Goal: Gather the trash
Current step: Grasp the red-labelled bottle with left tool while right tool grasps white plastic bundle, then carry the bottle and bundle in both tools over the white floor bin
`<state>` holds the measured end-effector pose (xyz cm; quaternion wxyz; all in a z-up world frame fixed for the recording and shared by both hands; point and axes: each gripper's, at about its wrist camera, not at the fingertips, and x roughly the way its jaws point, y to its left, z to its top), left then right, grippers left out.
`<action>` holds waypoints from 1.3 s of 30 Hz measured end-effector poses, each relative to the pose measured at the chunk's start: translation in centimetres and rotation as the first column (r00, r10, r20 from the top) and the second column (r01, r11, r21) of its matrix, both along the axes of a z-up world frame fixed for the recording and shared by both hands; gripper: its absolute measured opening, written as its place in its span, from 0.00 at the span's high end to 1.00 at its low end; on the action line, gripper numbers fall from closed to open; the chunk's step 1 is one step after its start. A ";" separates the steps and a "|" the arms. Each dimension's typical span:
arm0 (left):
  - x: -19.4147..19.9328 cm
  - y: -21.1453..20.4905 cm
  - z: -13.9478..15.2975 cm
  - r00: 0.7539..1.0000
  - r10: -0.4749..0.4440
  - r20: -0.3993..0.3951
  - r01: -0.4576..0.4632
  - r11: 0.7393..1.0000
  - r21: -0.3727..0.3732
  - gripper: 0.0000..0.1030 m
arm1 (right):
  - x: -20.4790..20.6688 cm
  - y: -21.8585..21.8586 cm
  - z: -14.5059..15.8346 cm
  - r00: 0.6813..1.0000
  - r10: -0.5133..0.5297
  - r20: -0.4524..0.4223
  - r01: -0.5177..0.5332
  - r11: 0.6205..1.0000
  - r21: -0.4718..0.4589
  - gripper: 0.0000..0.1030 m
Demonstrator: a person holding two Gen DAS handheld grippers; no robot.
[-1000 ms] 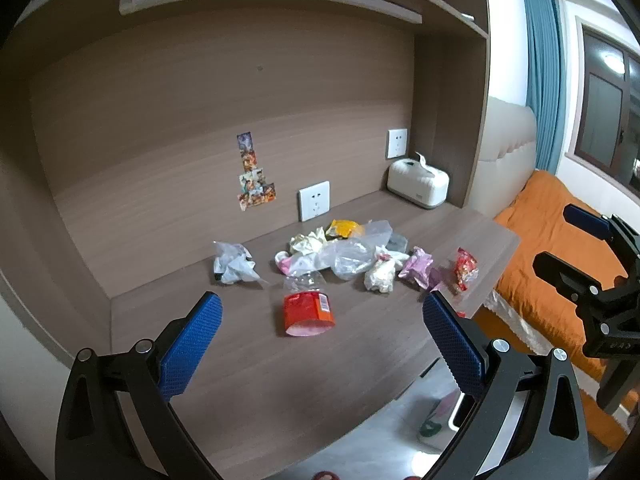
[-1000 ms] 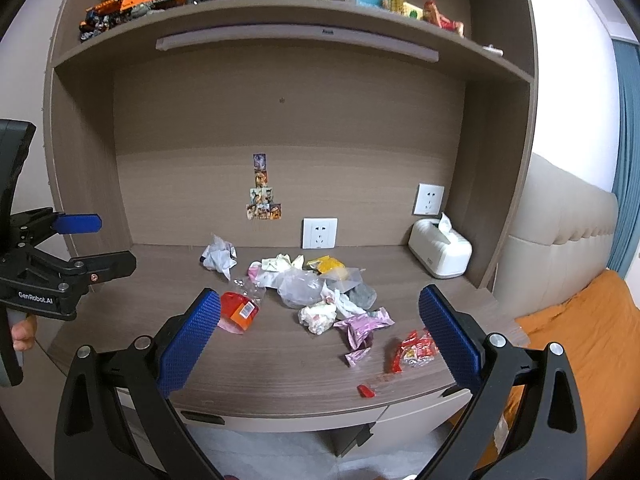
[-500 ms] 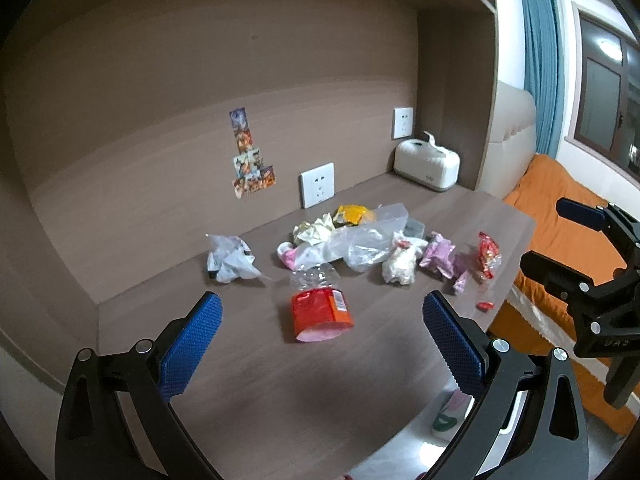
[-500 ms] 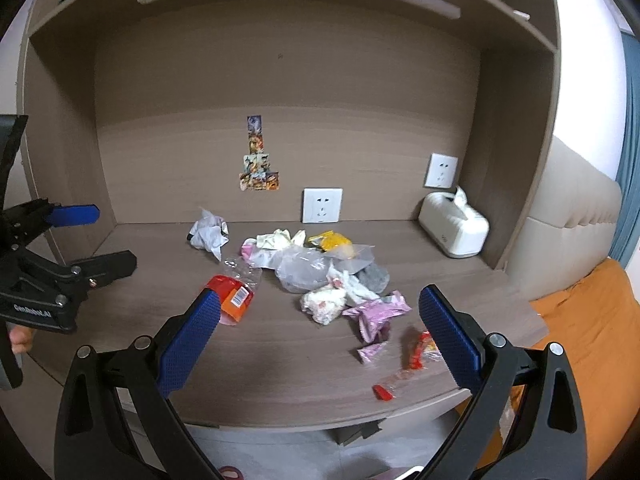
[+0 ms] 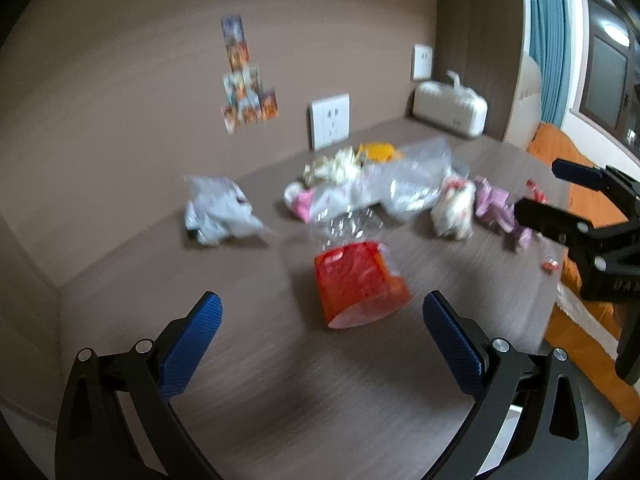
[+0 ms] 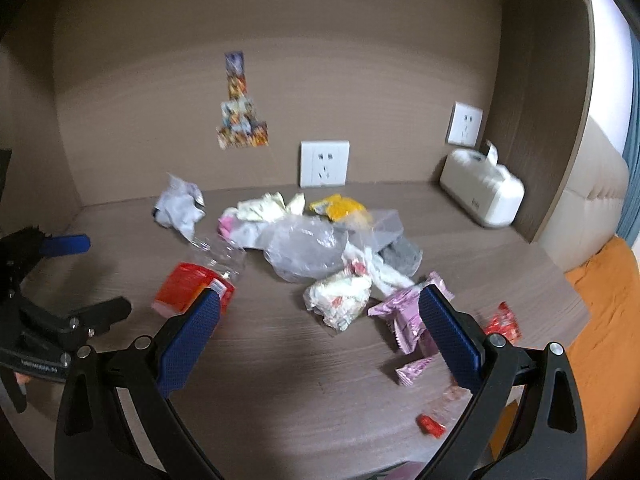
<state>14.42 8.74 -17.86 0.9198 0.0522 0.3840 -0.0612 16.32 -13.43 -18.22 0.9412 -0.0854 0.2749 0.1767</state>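
Hovering over table [image 5: 248, 400]: left gripper [image 5: 320, 340], jaws wide apart, empty; red-labelled bottle [image 5: 356, 288] at 12 o'clock. Right gripper [image 6: 318, 328] likewise spread.

The counter [image 6: 304, 376] is seen as matt wood-grain laminate, as is the back panel [image 6: 320, 60]. At twelve o'clock in the right wrist view, a smooth white plastic socket plate [image 6: 324, 163] is fixed to the panel, with glossy printed stickers [image 6: 239, 114] at eleven o'clock. The clear bag [image 6: 304, 254] is thin, crinkled, shiny plastic. The red wrapper [image 5: 358, 288] is glossy film; the pink wrapper [image 6: 404, 316] looks like shiny foil. The white wad [image 6: 178, 208] appears to be crumpled paper, though this is blurred. The tissue box [image 6: 482, 196] is smooth cream plastic. The fingers [image 5: 188, 346] are padded in rough, dimpled blue rubber on matt black plastic frames with metal rivets.
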 end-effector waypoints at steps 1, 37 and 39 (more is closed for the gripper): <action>0.5 0.2 -0.7 1.000 -0.005 -0.011 0.005 1.000 -0.007 0.05 | 0.5 0.1 -0.4 1.000 -0.006 -0.007 0.006 1.000 -0.001 0.04; 8.5 0.1 -2.6 0.989 -0.147 -0.033 0.141 0.980 -0.137 0.96 | 7.1 1.8 -3.2 0.983 -0.068 -0.172 0.068 0.998 -0.001 0.48; 8.1 0.1 -1.9 0.990 -0.140 -0.021 0.136 0.982 -0.129 0.96 | 6.4 2.0 -2.1 0.987 -0.043 -0.157 0.046 0.999 0.014 0.48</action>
